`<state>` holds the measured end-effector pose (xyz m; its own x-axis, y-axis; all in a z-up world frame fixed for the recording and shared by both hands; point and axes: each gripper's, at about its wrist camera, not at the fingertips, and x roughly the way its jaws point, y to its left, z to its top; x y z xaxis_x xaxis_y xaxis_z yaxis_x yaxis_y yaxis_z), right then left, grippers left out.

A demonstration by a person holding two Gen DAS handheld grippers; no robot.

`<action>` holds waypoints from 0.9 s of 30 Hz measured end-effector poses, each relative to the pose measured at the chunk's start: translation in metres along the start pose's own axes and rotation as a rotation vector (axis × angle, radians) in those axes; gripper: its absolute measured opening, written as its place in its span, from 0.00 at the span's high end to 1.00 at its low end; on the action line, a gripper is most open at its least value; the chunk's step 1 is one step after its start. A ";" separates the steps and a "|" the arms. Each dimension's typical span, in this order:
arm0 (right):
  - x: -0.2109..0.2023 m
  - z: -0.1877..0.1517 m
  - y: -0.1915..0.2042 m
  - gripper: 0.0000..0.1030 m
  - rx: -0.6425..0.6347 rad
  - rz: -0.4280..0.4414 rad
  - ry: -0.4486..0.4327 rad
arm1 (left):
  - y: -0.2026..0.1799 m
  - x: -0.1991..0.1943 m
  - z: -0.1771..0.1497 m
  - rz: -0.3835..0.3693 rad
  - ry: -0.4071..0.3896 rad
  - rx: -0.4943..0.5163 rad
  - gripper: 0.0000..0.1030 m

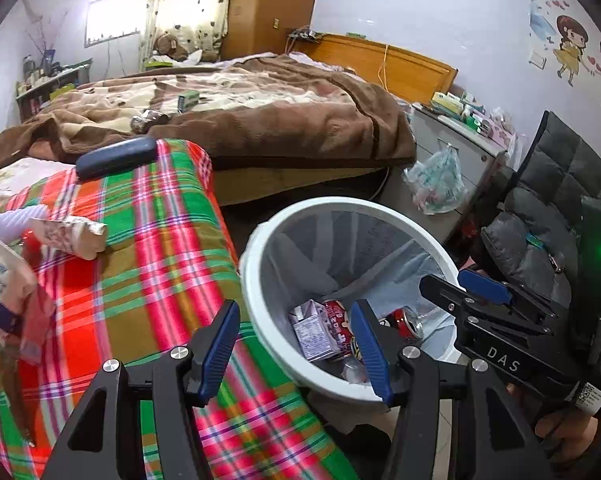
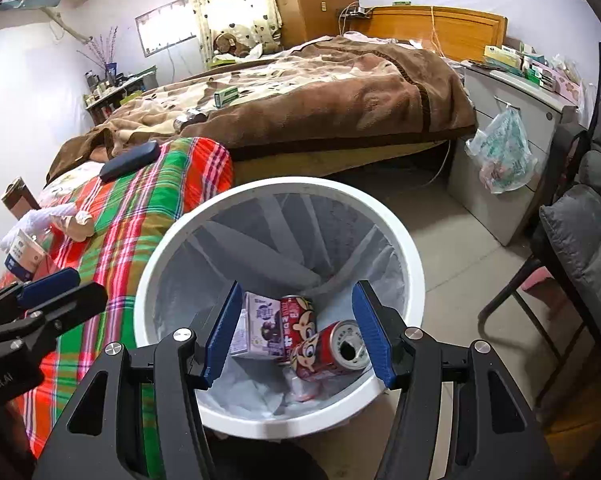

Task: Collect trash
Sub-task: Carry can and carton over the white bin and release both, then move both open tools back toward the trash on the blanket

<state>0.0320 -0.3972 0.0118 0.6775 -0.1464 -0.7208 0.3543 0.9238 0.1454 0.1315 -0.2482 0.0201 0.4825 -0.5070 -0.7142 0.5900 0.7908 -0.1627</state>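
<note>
Both your grippers are empty right now. Your left gripper (image 1: 296,346) has its jaws apart with nothing between the pads; it sits over the near edge of the white trash bin (image 1: 260,320), straddling the bin rim and the plaid blanket (image 1: 152,240). Your right gripper (image 2: 296,330) is also spread wide, nothing pinched, hanging right over the bin mouth (image 2: 412,264); from the left camera it shows at the far right of the bin (image 1: 484,288). In the bin, on the liner: a purple drink carton (image 2: 262,330), an upright-ish red can (image 2: 298,320) touching it, and a second red can (image 2: 332,350) on its side with the opened top facing the camera, plus some crumpled clear stuff underneath that's too unclear to name. Loose items on the plaid blanket at the left: a crumpled paper pack (image 1: 72,234), a tissue pack (image 1: 0,288) near the edge, a white glove-like thing (image 2: 40,222) beside them. A dark glasses case (image 1: 116,157) lies at the far end of that blanket. On the brown bedspread (image 1: 280,120) beyond: a green box (image 1: 188,100) and a dark shiny wrapper (image 1: 148,120) near it. A plastic bag (image 2: 500,156) hangs from the grey cabinet (image 2: 512,120) on the right.
</note>
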 end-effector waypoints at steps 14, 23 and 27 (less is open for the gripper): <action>-0.011 -0.004 0.040 0.43 -0.038 0.056 -0.031 | 0.054 -0.047 -0.022 0.075 -0.057 -0.101 0.44; -0.010 -0.008 0.081 0.43 -0.092 0.113 -0.027 | 0.104 -0.080 -0.038 0.164 -0.099 -0.177 0.44; -0.008 -0.011 0.098 0.43 -0.113 0.137 -0.018 | 0.129 -0.093 -0.046 0.200 -0.109 -0.219 0.44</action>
<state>0.0540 -0.3015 0.0242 0.7262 -0.0218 -0.6871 0.1839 0.9693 0.1635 0.1331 -0.0833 0.0344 0.6485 -0.3588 -0.6713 0.3288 0.9275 -0.1781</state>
